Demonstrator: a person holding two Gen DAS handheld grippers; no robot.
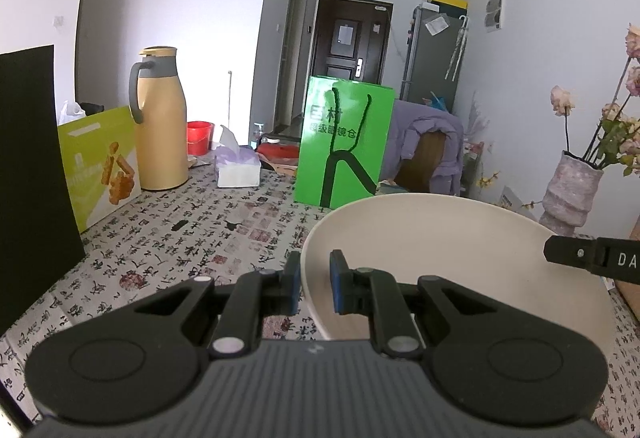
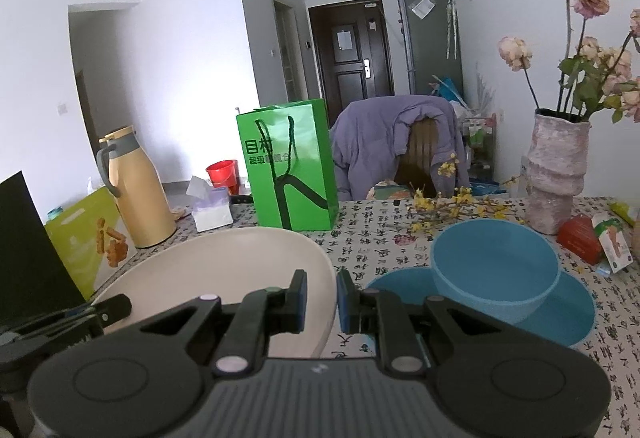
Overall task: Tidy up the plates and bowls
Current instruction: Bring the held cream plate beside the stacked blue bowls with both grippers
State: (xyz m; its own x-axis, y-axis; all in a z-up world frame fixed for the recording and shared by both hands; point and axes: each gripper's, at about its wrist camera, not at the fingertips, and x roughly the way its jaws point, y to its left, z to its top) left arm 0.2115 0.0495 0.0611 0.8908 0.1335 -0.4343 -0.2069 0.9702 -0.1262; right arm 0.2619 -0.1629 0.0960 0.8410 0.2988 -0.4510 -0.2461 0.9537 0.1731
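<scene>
A: Left view: the left tool [image 1: 315, 284] pinches the cream plate's [image 1: 440, 258] left rim, clear of the surface [image 1: 180, 238]. A twist could slip it.

B: Right view: the right tool [image 2: 322, 302] clamps its right rim; the plate may knock the blue bowl [image 2: 496, 270].

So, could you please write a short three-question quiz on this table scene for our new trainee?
1. True or false: both grippers clamp the rim of the cream plate.
2. What sits on the blue plate? A) a blue bowl B) a tissue box C) a red bucket
3. Fill in: the green bag stands ____ the cream plate.

Key:
1. True: the left gripper and the right gripper each pinch its rim on opposite sides.
2. A, the blue bowl.
3. Behind.
</scene>
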